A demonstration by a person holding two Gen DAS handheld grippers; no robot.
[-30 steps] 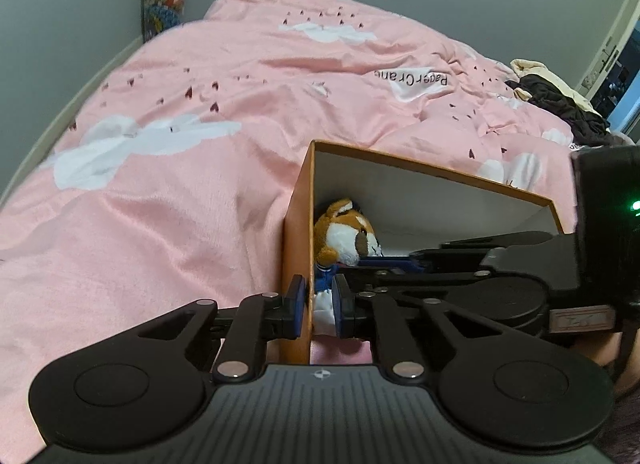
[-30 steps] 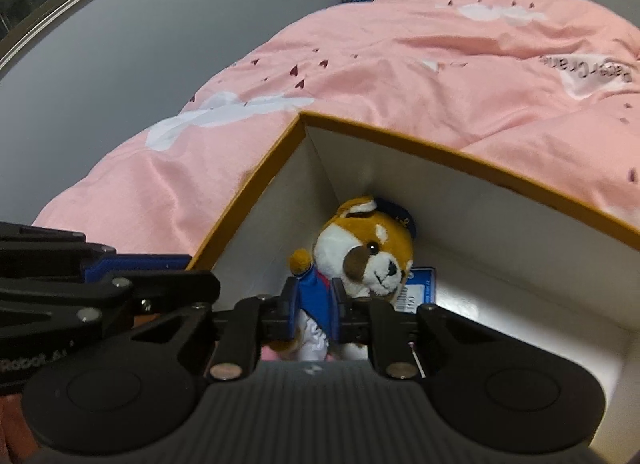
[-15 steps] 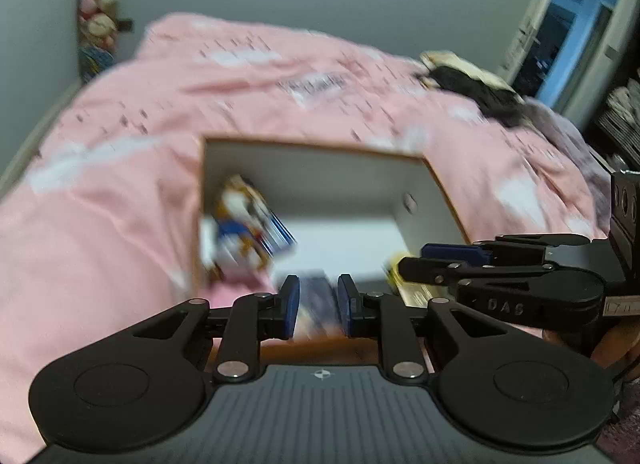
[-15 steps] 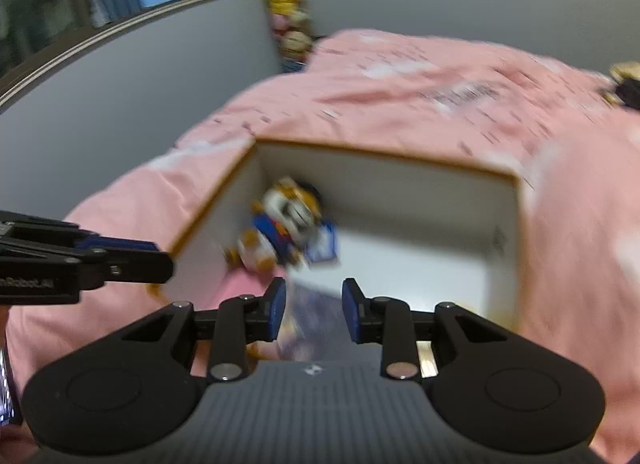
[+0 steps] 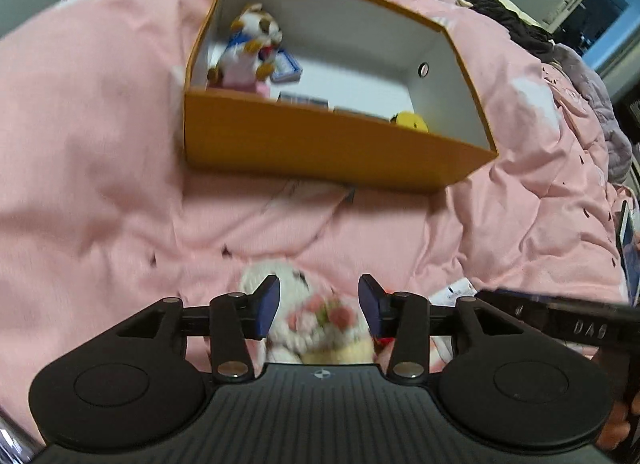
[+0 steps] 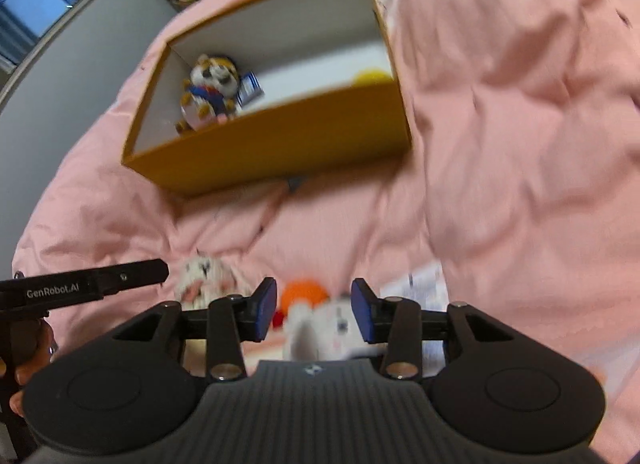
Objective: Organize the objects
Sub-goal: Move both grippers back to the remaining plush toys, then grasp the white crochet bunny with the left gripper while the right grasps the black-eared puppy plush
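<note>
— What's changed since a moment ago?

— Both grippers have pulled back out of the orange cardboard box (image 5: 320, 144); it now sits ahead of them on the rumpled pink quilt (image 5: 100, 184), where before they were down at its wall beside the plush dog (image 5: 250, 52). The dog stays in the box's far left corner, a yellow toy (image 5: 410, 121) at the right.

— And the grippers?

— Angled steeply down. The left gripper (image 5: 319, 306) has its blue pads opening, with a fuzzy white plush holding pink flowers (image 5: 316, 320) in the gap, not pinched. The right gripper (image 6: 313, 310) is opening too, over a blurred white plush (image 6: 316, 328); a round orange toy (image 6: 304, 293) lies just beyond it.
</note>
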